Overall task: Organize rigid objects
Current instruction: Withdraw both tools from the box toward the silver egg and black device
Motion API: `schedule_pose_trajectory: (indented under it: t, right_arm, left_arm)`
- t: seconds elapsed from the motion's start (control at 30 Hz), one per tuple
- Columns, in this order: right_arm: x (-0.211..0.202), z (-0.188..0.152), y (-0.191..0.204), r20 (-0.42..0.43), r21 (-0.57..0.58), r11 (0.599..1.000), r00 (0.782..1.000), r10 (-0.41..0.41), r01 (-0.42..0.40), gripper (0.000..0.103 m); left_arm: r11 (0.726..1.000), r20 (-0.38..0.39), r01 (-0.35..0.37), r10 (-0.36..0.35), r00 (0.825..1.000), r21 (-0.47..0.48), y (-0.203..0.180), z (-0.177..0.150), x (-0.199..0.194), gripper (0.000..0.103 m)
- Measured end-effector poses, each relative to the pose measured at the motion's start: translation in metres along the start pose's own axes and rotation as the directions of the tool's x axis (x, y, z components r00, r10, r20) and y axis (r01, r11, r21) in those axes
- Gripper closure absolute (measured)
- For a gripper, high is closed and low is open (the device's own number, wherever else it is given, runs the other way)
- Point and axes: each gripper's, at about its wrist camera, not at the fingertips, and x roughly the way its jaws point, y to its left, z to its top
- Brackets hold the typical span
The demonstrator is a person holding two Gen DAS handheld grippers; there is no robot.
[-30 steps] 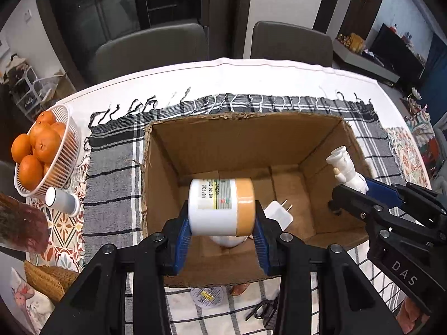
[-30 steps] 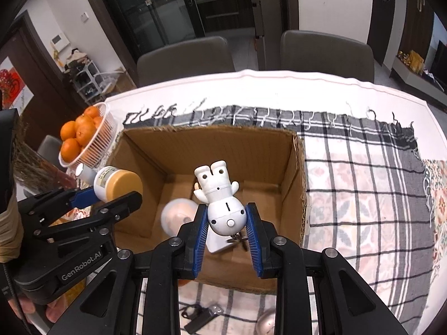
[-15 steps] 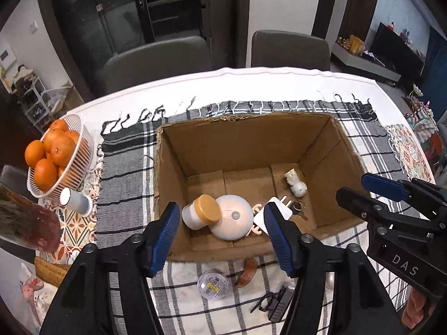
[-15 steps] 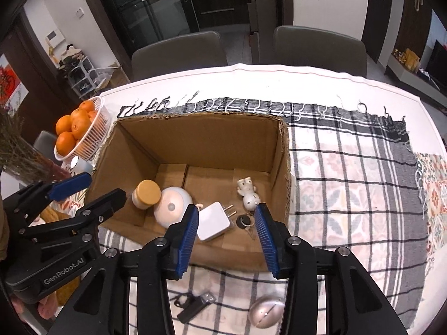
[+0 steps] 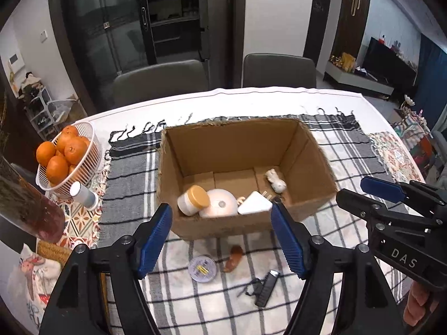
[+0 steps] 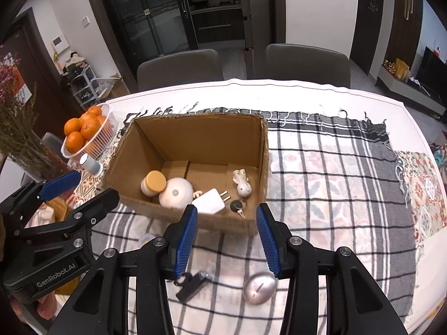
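Note:
An open cardboard box stands on the checked cloth. Inside lie a white jar with a tan lid, a round white dome, a white plug adapter, a white figurine and black keys. My left gripper is open and empty, above the cloth in front of the box. My right gripper is open and empty, also in front of the box.
On the cloth before the box lie a small round tin, a brown piece, a black clip-like object and a silver oval object. A white basket of oranges and a small grey cup stand left.
Both grippers let go: the jar and the figurine now lie in the box. Both grippers have opened and pulled back toward me and upward from the box.

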Motion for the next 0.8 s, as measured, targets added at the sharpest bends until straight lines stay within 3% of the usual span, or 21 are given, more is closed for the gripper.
schedule_pose_trajectory:
  t: [0.37, 0.8]
  right_arm:
    - [-0.010, -0.039, -0.009, -0.013, -0.014, 1.000, 1.000, -0.010, 0.010, 0.054]
    - [0.007, -0.072, -0.029, -0.086, -0.006, 1.000, 0.996, -0.020, 0.019, 0.054]
  left_arm:
    - [0.999, -0.028, 0.041, -0.040, 0.999, 0.030, -0.021, -0.035, -0.009, 0.030]
    - [0.997, -0.136, 0.065, -0.057, 0.989, 0.049, -0.040, -0.071, 0.015, 0.030]
